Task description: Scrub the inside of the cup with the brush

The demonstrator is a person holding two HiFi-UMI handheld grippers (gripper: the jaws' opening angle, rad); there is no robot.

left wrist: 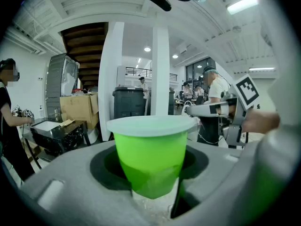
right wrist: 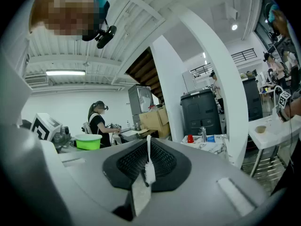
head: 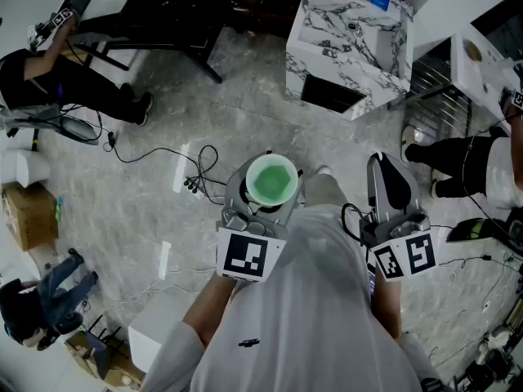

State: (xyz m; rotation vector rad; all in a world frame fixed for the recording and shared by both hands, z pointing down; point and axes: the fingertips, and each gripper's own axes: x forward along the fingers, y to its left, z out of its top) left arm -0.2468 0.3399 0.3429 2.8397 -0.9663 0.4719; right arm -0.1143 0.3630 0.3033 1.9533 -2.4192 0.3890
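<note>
Green cup (left wrist: 149,149) with a pale rim sits upright, mouth upward, clamped between the jaws of the left gripper (head: 263,207); the jaws bear on its lower wall from both sides. In the head view the cup is in front of the person's chest, above the floor (head: 163,137), and its inside shows plain green; whether any residue lies in it cannot be told. The right gripper (head: 391,188) has its jaws closed on the brush (right wrist: 149,167). The white bristle head stands up between the pads and the thin handle end points away from the camera. The two grippers are level with each other and well apart, and the brush is clear of the cup rim, not touching the cup at any point. Status: both items are grasped and the cup is presented open side up, so the pick-up stage appears complete. Scrubbing appears not yet started, since no bristle is inside the cup. Remaining, as judged from this position: bring the right gripper across to the cup, turn the bristle head down into the mouth, and work it over the inner wall and base while the left gripper holds the cup steady.
</note>
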